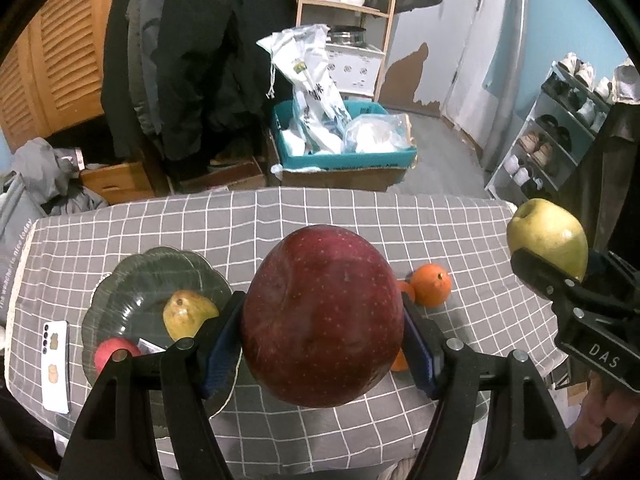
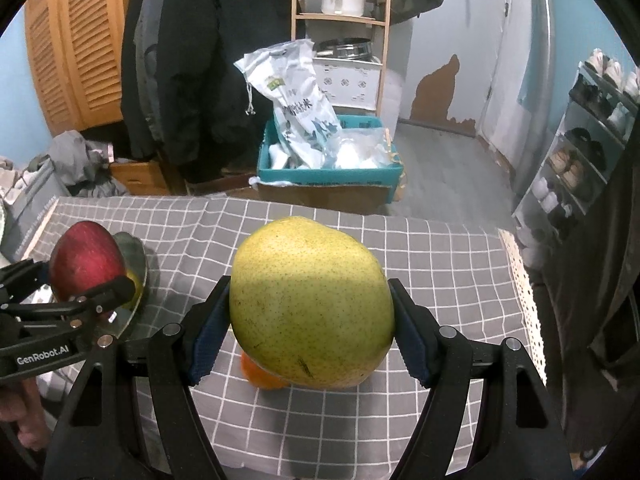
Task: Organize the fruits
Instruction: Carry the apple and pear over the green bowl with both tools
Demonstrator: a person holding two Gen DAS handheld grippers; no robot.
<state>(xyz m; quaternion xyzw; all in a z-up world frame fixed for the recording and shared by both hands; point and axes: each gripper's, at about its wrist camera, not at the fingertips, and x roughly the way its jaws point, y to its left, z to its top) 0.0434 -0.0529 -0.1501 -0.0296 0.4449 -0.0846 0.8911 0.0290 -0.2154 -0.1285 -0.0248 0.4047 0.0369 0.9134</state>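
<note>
Left wrist: one red apple (image 1: 322, 316); perhaps three oranges (image 1: 431, 284).

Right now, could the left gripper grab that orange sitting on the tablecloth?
Probably not as things stand. The left gripper already has its fingers clamped on a big red apple, so nothing else fits between them. The orange itself lies uncovered on the tablecloth.

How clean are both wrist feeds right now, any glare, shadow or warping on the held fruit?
Left wrist view: the red apple in the left gripper is sharp, soft sheen on top, no blown glare; fisheye bends the tablecloth grid. Right wrist view: the yellow pear in the right gripper is sharp, its upper face shaded, lower face brightly lit; black vignette in the corners.
</note>
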